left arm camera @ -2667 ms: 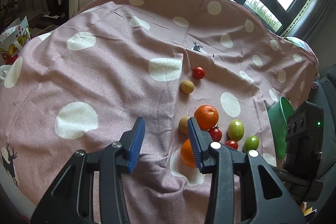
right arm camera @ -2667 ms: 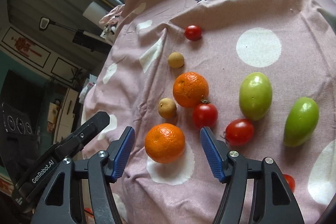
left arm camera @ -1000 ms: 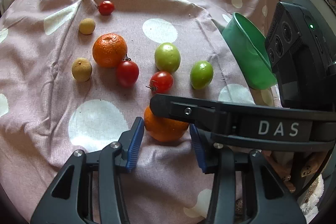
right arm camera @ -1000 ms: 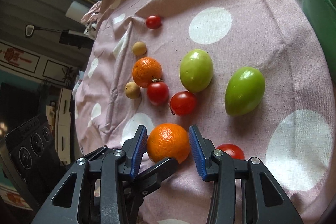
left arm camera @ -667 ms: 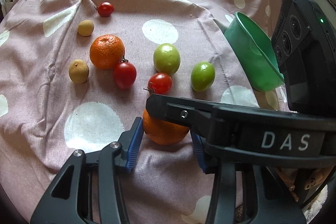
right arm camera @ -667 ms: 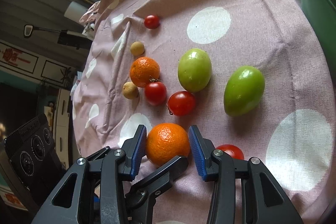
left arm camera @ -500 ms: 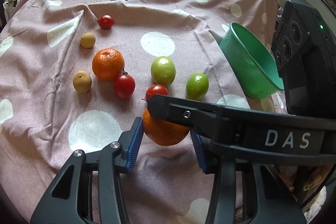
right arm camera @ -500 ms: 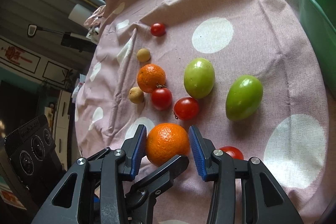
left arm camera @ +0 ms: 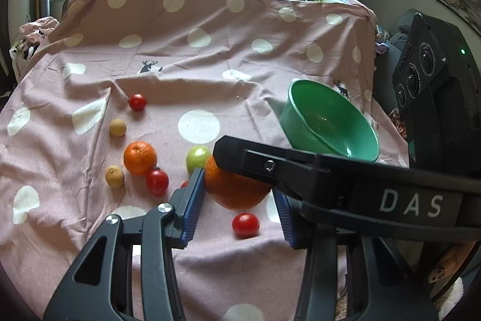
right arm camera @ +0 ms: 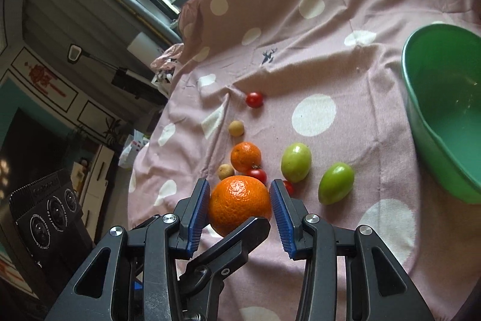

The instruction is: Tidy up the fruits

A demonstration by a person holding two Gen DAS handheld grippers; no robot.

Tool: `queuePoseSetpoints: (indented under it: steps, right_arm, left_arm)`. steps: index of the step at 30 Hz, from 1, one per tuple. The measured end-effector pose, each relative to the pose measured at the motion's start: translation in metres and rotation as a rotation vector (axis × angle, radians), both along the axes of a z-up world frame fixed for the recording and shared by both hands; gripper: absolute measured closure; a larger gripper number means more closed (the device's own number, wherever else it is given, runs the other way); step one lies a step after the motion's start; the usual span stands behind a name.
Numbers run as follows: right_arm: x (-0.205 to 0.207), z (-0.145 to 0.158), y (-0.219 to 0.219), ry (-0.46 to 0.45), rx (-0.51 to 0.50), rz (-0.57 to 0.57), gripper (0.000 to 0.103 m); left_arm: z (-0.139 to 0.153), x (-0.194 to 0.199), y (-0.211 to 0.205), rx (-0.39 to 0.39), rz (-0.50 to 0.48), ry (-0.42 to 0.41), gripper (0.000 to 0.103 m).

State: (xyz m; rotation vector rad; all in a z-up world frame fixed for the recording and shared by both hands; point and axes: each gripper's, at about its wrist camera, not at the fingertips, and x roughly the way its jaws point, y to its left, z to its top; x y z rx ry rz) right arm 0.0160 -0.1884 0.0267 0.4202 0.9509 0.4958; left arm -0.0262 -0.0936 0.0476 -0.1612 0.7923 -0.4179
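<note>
From the left wrist camera, the left gripper (left arm camera: pixel 237 200) has its blue pads against an orange (left arm camera: pixel 236 188), which hangs above the pink dotted cloth (left arm camera: pixel 210 74). One finger of the right gripper crosses in front and hides the right-hand pad's contact, so that side of the grip is probably firm but not fully seen. Under the orange lies a cherry tomato (left arm camera: pixel 245 225). To the left sit a second orange (left arm camera: pixel 140 158), two small tan fruits (left arm camera: pixel 114 176) and another red tomato (left arm camera: pixel 157 182). A green bowl (left arm camera: pixel 303 122) stands tilted at the right, holding no fruit.

From the right wrist camera, the right gripper (right arm camera: pixel 239 208) pinches the same orange (right arm camera: pixel 239 204) between both pads, clear of the cloth (right arm camera: pixel 315 56). A finger of the left gripper reaches up under the fruit. Two green tomatoes (right arm camera: pixel 295 162) lie between the held orange and the bowl (right arm camera: pixel 421 110) at the right edge.
</note>
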Motion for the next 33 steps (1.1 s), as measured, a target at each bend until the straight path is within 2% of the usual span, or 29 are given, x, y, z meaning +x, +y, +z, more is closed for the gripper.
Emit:
queuePoseSetpoints:
  steps: [9,15,20,23,33]
  right_arm:
    - [-0.011,0.033,-0.049,-0.122,0.013,-0.114,0.057]
    - [-0.014,0.041,-0.092,-0.154,0.024,-0.217,0.057]
    - [-0.012,0.036,-0.128,-0.140,0.028,-0.316,0.057]
    - [-0.010,0.032,-0.144,-0.115,-0.010,-0.364,0.057]
    - [-0.001,0.014,-0.188,-0.047,-0.025,-0.489,0.057]
  left_arm:
    - [0.029,0.007,-0.052,-0.016,-0.084,-0.090,0.058]
    - [0.032,0.022,-0.093,-0.039,-0.180,-0.091,0.058]
    - [0.024,0.036,-0.129,-0.050,-0.255,-0.060,0.058]
    - [0.018,0.043,-0.144,-0.073,-0.295,-0.045,0.058]
    - [-0.002,0.073,-0.183,-0.087,-0.395,0.046,0.058]
